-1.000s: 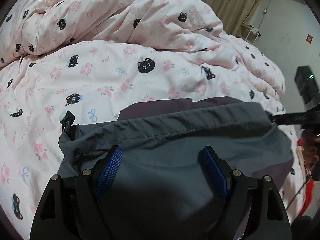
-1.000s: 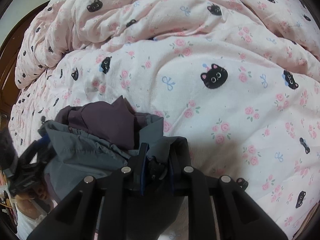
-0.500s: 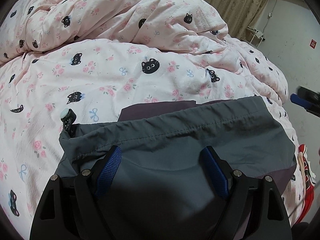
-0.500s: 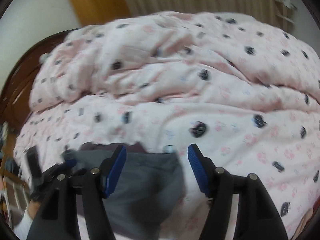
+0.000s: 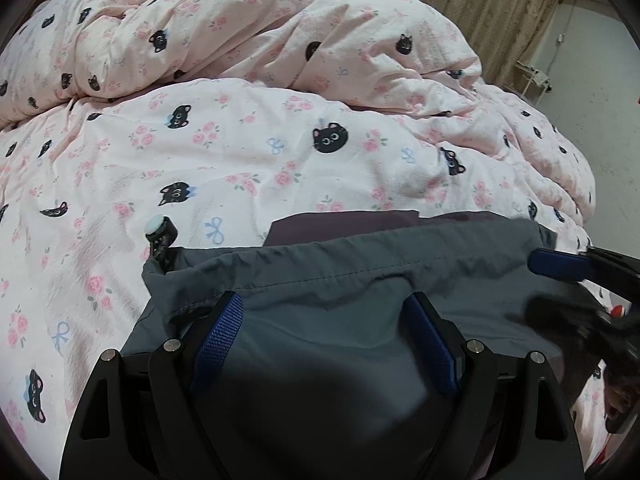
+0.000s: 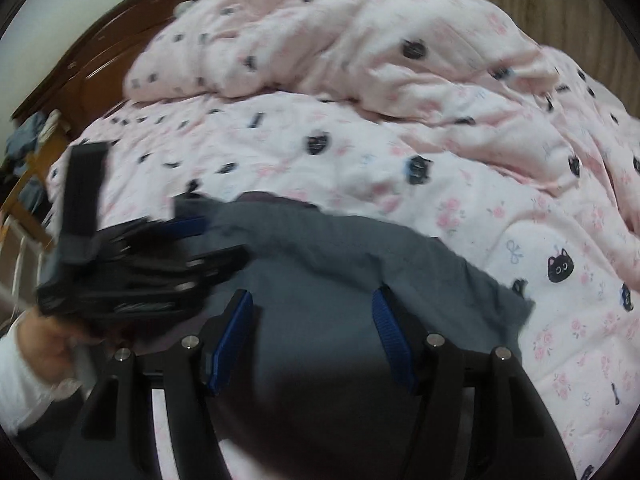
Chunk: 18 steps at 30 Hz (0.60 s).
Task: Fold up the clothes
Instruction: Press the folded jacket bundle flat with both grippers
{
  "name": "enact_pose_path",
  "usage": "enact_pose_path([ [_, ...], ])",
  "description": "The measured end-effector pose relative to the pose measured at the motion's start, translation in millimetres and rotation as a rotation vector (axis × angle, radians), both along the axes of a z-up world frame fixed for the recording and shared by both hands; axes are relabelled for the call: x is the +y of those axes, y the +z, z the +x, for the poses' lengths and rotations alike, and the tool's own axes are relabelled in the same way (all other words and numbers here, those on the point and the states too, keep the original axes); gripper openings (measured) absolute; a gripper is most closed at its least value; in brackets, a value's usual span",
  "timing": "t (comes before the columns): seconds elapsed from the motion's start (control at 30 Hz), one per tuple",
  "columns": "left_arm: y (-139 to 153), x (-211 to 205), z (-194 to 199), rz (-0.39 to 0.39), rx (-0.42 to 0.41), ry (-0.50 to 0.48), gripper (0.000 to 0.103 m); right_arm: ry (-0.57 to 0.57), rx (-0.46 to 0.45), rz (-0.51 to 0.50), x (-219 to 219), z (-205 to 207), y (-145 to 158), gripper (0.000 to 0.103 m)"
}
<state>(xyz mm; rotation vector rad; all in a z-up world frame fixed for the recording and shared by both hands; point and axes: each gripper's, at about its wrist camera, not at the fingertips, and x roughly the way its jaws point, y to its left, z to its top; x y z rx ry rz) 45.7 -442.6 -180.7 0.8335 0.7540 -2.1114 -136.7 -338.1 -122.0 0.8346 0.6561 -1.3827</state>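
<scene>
A grey garment (image 5: 340, 264) with a purple layer (image 5: 340, 222) under its far edge lies folded on the bed. A drawstring toggle (image 5: 160, 230) sticks out at its left corner. My left gripper (image 5: 322, 300) stands open just over the grey cloth, its pads not pressing on it. In the right wrist view, my right gripper (image 6: 312, 294) hovers over the same garment (image 6: 340, 256). Its jaws are apart and closing a little, with cloth below them but nothing pinched. The right gripper's blue pad (image 5: 560, 264) shows at the garment's right edge. The left gripper (image 6: 140, 256) is a blur on the left.
The pink cat-print duvet (image 5: 280, 152) covers the bed and is bunched high at the back. A dark wooden headboard (image 6: 92, 72) curves behind it, with a curtain (image 5: 500, 8) beyond. A person's hand and white sleeve (image 6: 44, 344) are at the left edge.
My right gripper opened and let go of the garment's corner, then swung away and back over the cloth. The garment now lies flatter. The left gripper stayed put.
</scene>
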Motion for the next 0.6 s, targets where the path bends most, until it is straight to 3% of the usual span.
enact_pose_path([
  [0.33, -10, -5, -4, -0.003, -0.038, 0.035, 0.082, -0.11, 0.011, 0.038, -26, -28, -44, 0.058],
  [0.53, -11, -10, 0, 0.019, -0.019, 0.037, 0.084, -0.137, 0.014, 0.009, -28, -32, -47, 0.057],
  [0.6, -12, -10, 1, 0.021, -0.014, 0.041, 0.086, -0.175, 0.013, -0.024, -24, -37, -43, 0.052],
])
